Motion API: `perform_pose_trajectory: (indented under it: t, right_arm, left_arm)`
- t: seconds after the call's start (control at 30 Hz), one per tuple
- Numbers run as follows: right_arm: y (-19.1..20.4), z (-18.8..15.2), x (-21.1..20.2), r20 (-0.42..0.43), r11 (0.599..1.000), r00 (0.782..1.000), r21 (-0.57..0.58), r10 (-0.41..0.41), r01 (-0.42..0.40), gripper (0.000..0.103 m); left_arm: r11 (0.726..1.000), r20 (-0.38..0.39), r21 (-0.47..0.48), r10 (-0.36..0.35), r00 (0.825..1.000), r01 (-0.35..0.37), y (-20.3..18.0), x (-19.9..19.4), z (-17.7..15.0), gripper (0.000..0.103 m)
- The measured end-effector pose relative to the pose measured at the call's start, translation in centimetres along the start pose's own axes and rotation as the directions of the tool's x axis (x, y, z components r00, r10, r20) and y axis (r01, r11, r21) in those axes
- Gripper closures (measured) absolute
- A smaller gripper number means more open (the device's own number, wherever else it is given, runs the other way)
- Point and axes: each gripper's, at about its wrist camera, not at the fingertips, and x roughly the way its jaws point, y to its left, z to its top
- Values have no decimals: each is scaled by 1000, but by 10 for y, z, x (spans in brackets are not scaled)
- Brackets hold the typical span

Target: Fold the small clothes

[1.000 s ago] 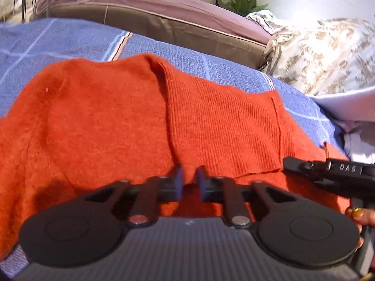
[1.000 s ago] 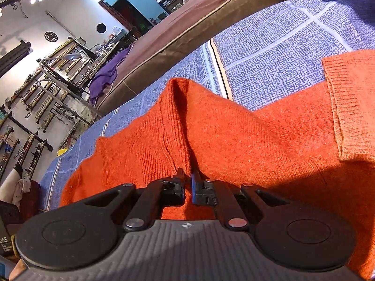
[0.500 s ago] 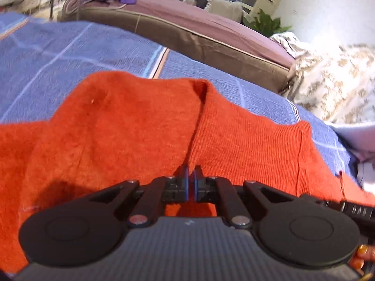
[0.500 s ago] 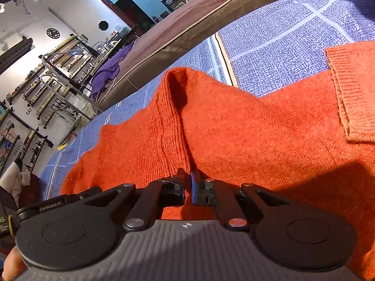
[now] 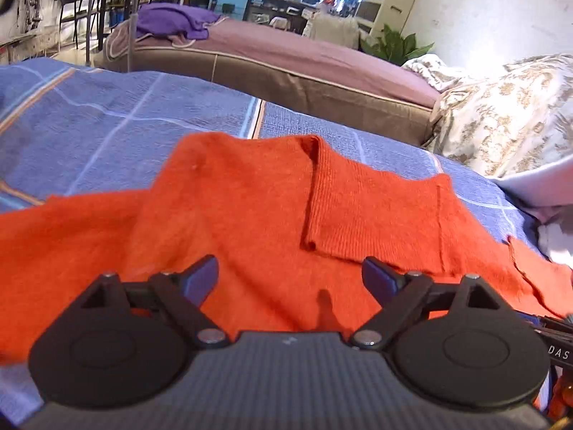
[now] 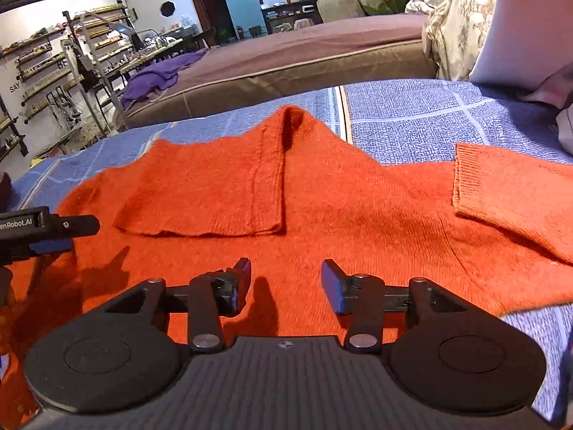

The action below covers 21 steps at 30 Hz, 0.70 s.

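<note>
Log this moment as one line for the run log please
left tool open | right tool open | orange sweater flat on blue bedspread, flap folded over, released

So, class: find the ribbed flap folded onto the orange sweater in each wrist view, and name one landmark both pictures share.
Left wrist view: the ribbed flap lies right of centre, above the open left tongs.
Right wrist view: the ribbed flap lies left of centre, above the open right tongs.
Shared landmark: the purple cloth on the brown mattress behind.
</note>
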Motion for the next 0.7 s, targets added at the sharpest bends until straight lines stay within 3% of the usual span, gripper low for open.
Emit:
perform_pose_trajectory:
  t: [0.1, 0.17, 0.27, 0.33, 0.47, 0.57, 0.6, 0.63, 0.7]
  right_arm:
    - [7, -26, -31, 3, 998, 1000, -55, 17, -17, 21]
    - [10, -41, -49, -9, 996, 1000, -87, -3, 2, 16]
    - [11, -56, -70, -27, 991, 999, -126, -45, 41, 16]
    - [9, -64, -82, -33, 989, 997, -135, -69, 64, 15]
    - [14, -80, -100, -34, 985, 996, -155, -81, 75, 11]
    - [16, -87, -104, -39, 986, 995, -141, -92, 85, 10]
    - [17, -87, -104, -36, 988, 995, -133, -88, 82, 10]
    - [18, -87, -104, -31, 988, 996, -130, -85, 80, 10]
    - [22, -88, -106, -25, 987, 996, -140, -84, 80, 10]
  left_arm:
    - [1000, 6, -8, -27, 1000, 27, 26, -48, -30, 13]
    - [999, -5, -40, -3, 1000, 2, 50, -76, -52, 13]
    - [994, -41, -106, 23, 999, -27, 91, -114, -84, 22]
    - [988, -63, -149, 26, 998, -36, 109, -129, -101, 29]
    - [979, -79, -203, -44, 996, 27, 122, -138, -120, 36]
    - [977, -99, -205, -82, 992, 60, 115, -127, -126, 68]
    - [978, -106, -204, -67, 992, 44, 113, -121, -129, 85]
    - [979, -106, -203, -46, 993, 24, 112, -116, -130, 93]
    - [974, -100, -227, -45, 994, 21, 112, -114, -129, 96]
